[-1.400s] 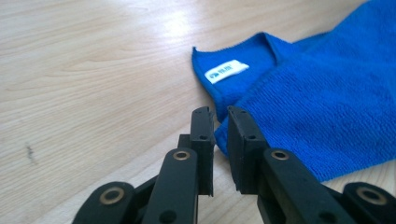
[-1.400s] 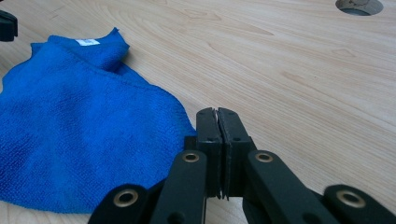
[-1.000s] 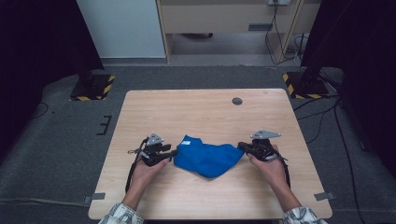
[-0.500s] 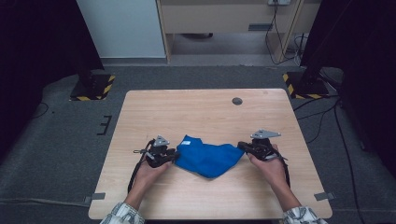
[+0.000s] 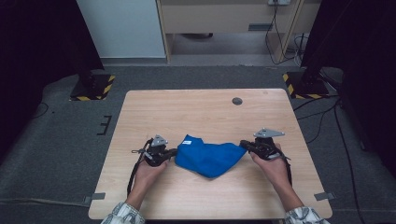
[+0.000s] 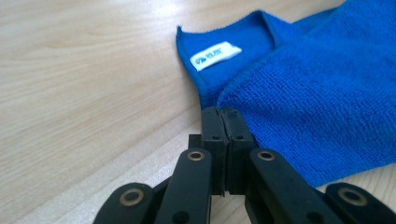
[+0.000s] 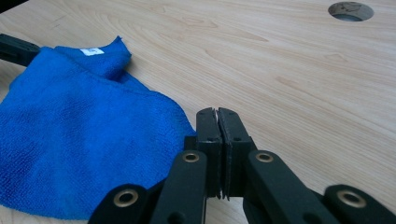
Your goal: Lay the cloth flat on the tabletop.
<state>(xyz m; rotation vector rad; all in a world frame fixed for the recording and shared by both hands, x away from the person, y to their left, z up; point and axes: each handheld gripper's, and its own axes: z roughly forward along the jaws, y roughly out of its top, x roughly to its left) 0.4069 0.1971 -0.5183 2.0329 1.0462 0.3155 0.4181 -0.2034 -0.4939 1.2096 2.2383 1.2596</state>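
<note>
In the lower centre of the high view, a blue cloth (image 5: 208, 158), bunched and partly folded over itself on the worktop (image 5: 187, 112), with a white label (image 6: 215, 55) facing up near its left corner. Gripped at both ends, probably for lifting and spreading flat. At the left hem, held by the left gripper (image 5: 176, 151), with fingers (image 6: 215, 135) just closed and now pressed together on the folded edge. At the pointed right corner, held by the right gripper (image 5: 243, 143), with fingers (image 7: 208, 135) pressed together too, seemingly on the very tip of the corner, though hard to confirm. Both kept low and nearly flat, likely for catching such thin fabric. Plenty of bare wood toward the top of the frame, up to the round hole (image 5: 237, 101). Less toward the bottom edge, near the forearms. Some room left and right of each hand for pulling apart.
</note>
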